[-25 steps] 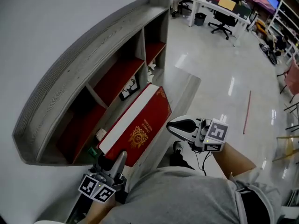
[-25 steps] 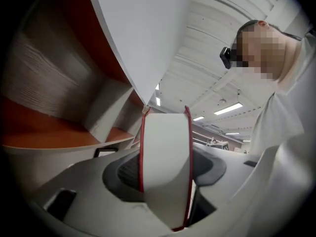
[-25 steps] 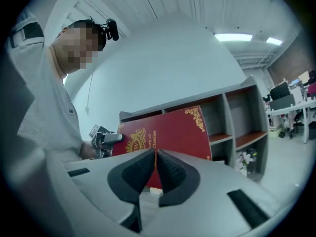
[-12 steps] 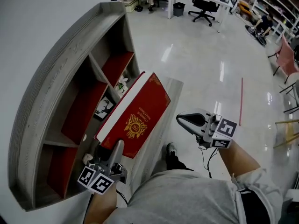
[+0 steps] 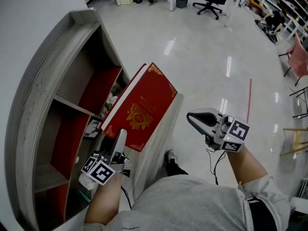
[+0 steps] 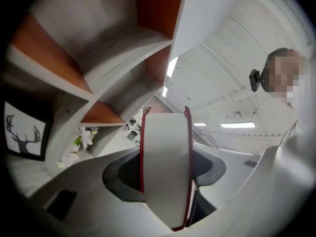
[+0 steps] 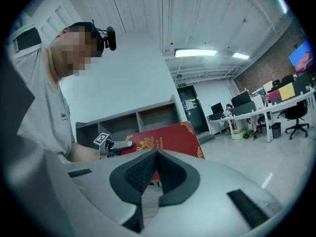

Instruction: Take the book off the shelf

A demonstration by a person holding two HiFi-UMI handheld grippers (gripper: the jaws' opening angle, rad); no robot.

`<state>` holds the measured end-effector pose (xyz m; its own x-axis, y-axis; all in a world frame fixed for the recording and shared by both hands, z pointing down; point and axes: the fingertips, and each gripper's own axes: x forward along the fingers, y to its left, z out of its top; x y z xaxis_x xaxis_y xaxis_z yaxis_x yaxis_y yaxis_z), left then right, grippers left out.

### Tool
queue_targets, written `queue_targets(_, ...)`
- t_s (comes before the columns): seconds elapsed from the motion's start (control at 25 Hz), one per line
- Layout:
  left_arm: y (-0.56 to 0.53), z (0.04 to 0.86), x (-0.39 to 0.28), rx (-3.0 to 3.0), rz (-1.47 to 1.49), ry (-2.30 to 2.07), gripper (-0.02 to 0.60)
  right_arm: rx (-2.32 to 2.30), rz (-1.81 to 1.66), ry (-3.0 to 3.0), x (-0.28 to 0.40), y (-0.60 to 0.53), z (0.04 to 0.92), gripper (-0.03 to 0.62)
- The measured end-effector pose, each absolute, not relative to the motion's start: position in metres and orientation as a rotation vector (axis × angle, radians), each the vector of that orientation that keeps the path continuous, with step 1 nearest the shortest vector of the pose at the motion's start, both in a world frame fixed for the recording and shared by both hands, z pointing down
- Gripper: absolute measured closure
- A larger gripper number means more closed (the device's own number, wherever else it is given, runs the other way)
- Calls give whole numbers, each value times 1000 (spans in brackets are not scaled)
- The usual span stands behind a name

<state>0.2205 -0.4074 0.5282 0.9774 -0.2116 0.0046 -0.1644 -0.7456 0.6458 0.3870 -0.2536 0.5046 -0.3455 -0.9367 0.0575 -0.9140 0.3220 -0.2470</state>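
Head view is showing the left gripper (image 5: 119, 137) squeezing the near end of the red book (image 5: 144, 107). The book is sticking out long-ways, up and away from that gripper, out in front of the shelf (image 5: 45, 85) and not inside any of its boxes. The right gripper (image 5: 192, 118) is waiting off to the book's right, apart from it, its jaws pressed together on nothing.
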Motion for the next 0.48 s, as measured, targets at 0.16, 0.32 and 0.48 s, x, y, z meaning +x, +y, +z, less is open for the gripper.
queue_targets(0.16,-437,575,270,2299,-42,-299,316,-1758,-376,2426,437,-272,518,591)
queue_targets(0.32,-451,625,293,2183,-40,-298,316,-1774,-403,2374,458,-277,540,591)
queue_targets(0.48,-463,657,317,2120,-74,-271,316,-1779,-430,2346,472,-280,560,591)
